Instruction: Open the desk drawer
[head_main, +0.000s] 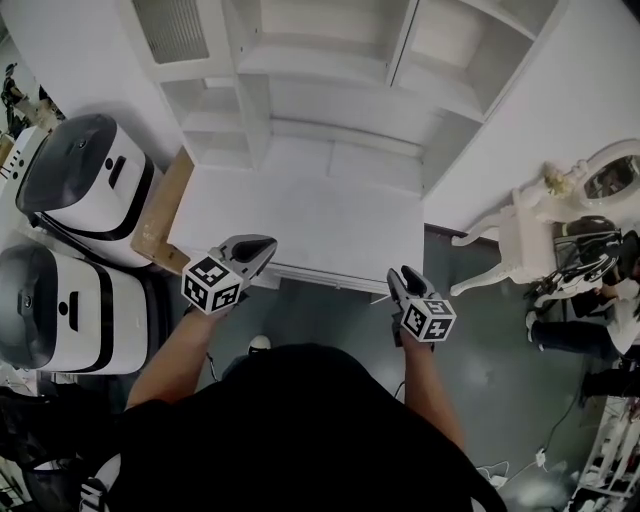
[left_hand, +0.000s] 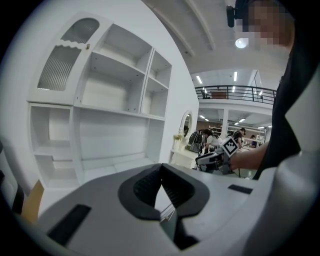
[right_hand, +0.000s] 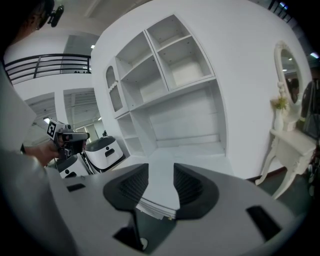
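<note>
A white desk (head_main: 300, 215) with an open-shelf hutch stands in front of me. Only its front edge (head_main: 325, 274) shows from above, so the drawer face is hidden there and no drawer sticks out. My left gripper (head_main: 260, 247) hovers over the desk's front left corner with its jaws closed together, holding nothing (left_hand: 161, 168). Off the front right corner, my right gripper (head_main: 397, 276) stands open and empty; between its jaws the desk top (right_hand: 165, 165) and its layered front edge (right_hand: 155, 207) are visible.
Two white machines with dark lids (head_main: 85, 180) (head_main: 55, 310) stand at the left, beside a cardboard sheet (head_main: 160, 205). To the right are a white dressing table with a mirror (head_main: 540, 215), people and cables on the grey floor.
</note>
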